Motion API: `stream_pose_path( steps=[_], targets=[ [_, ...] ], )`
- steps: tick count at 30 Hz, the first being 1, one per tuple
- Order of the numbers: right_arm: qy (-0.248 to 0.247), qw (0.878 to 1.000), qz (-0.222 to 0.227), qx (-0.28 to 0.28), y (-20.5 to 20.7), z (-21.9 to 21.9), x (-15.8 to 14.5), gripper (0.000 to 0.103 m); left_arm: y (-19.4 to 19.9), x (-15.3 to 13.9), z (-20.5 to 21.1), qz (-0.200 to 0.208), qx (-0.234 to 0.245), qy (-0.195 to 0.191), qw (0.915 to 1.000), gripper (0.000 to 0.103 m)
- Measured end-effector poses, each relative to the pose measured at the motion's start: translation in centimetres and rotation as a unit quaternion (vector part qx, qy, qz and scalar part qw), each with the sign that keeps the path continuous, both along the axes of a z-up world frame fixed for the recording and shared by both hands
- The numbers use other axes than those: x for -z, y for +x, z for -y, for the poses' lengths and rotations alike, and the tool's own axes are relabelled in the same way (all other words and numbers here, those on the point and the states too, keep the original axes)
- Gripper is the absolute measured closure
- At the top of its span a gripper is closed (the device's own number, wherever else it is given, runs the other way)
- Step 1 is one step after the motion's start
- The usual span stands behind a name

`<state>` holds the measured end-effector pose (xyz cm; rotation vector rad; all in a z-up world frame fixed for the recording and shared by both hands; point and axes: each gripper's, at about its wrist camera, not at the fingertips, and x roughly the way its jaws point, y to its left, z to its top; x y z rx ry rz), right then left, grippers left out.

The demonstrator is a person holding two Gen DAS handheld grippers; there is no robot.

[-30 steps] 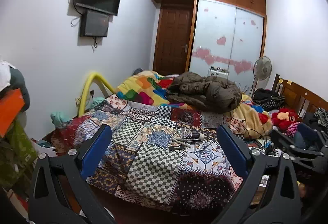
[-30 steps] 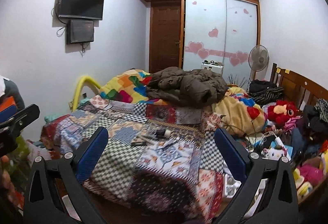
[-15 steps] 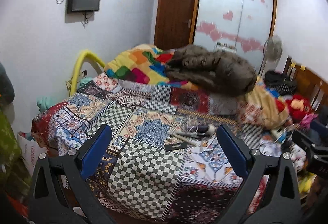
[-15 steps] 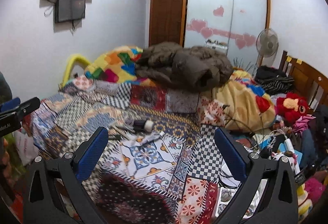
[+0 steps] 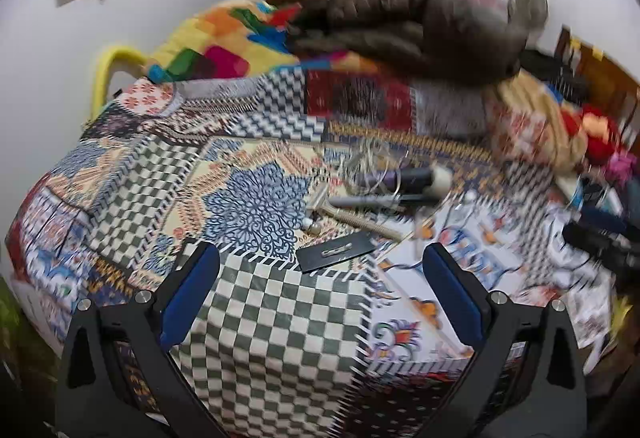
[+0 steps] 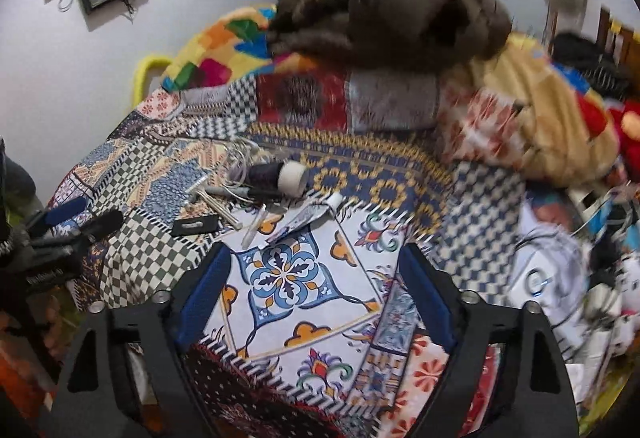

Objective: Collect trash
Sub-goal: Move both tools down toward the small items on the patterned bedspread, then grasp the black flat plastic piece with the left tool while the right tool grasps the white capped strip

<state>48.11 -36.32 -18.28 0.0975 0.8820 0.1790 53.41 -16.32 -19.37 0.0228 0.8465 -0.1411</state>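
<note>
The left tool [image 5: 320, 274] hangs over the near part of the bed [image 5: 272, 338], its jaws wide and empty, and the litter lies just beyond its fingertips. Nearest is a flat black card [image 5: 335, 251], lying left to right, slightly tilted. Beyond it lie a pale stick [image 5: 360, 222], a grey pen [image 5: 372, 202] and a dark roll with a white end [image 5: 416, 177], all with their long axes running left to right, beside a tangle of thin wire [image 5: 368, 157]. The right tool [image 6: 314, 270], jaws closing with nothing between them, sits further right. From it a squeezed tube [image 6: 308, 215] and a clear tube [image 6: 253, 228] lie just ahead and slightly left, both running near-left to far-right. So the left tool looks nearer the card, the right nearer the tubes. The quilt around the pile is flat and open. A brown coat [image 6: 384, 17] is heaped well beyond, and clutter crowds the bed's right edge.
</note>
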Motion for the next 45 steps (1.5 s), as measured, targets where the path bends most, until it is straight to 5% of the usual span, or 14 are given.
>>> stream_pose_path(
  steps=[8, 14, 24, 28, 35, 45],
  targets=[
    [0.082, 0.994, -0.07, 0.007, 5.1, 1.0, 4.3, 0.043, 4.4, 5.8, 1.1, -0.061, 0.065, 0.014, 0.9959, 0.021],
    [0.12, 0.987, -0.106, 0.017, 7.9, 1.2, 6.9, 0.057, 5.9, 7.2, 2.0, -0.069, 0.102, 0.026, 0.9921, 0.028],
    [0.107, 0.988, -0.108, 0.023, 10.2, 0.0, 8.0, 0.07, 7.0, 8.5, 1.8, -0.097, 0.121, -0.001, 0.988, 0.044],
    [0.091, 0.99, -0.104, 0.027, 10.4, -0.3, 8.1, 0.084, 6.1, 8.6, 2.5, -0.095, 0.138, 0.011, 0.9859, 0.045],
    [0.123, 0.986, -0.113, 0.02, 10.7, 0.0, 8.5, 0.089, 5.0, 8.3, 3.1, -0.115, 0.156, -0.012, 0.981, 0.069],
    [0.095, 0.991, -0.096, 0.01, 9.0, 0.0, 7.4, 0.097, 5.6, 8.3, 4.9, -0.119, 0.136, 0.034, 0.9829, 0.079]
  ],
)
